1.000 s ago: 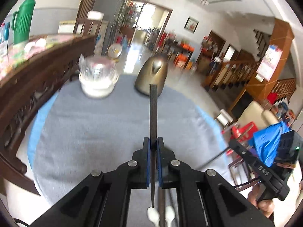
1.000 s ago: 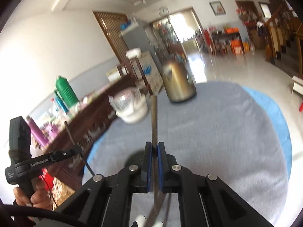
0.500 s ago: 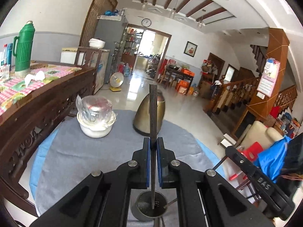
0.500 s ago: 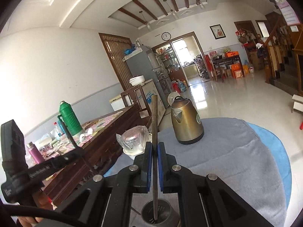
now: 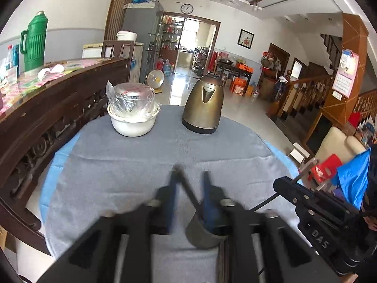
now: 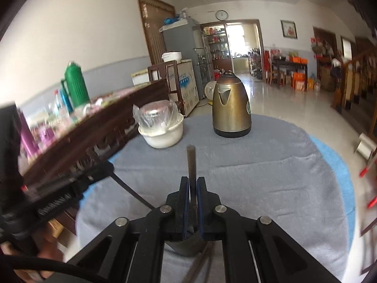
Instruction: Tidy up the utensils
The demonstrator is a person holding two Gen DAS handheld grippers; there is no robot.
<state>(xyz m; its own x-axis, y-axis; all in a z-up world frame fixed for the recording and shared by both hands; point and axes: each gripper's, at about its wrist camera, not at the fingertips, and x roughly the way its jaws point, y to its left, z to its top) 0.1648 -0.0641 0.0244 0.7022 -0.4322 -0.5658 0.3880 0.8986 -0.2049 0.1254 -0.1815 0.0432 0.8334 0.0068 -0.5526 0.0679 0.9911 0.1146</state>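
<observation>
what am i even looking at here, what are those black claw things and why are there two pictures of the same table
No robot here: a person holds a two-finger gripper in each hand, and each gripper carries a wide-angle camera that looks out along its fingers. So there are two pictures of one moment, one from each hand.

In the left-hand view, the left gripper is blurred; its jaws are opening and a dark utensil leans loose between them, its lower end in a metal cup. The right gripper shows at that picture's right edge.

In the right-hand view, the right gripper is shut on another dark utensil handle, above the same cup.

On the table's grey cloth stand a brass-coloured kettle and a white bowl holding something wrapped in plastic.
</observation>
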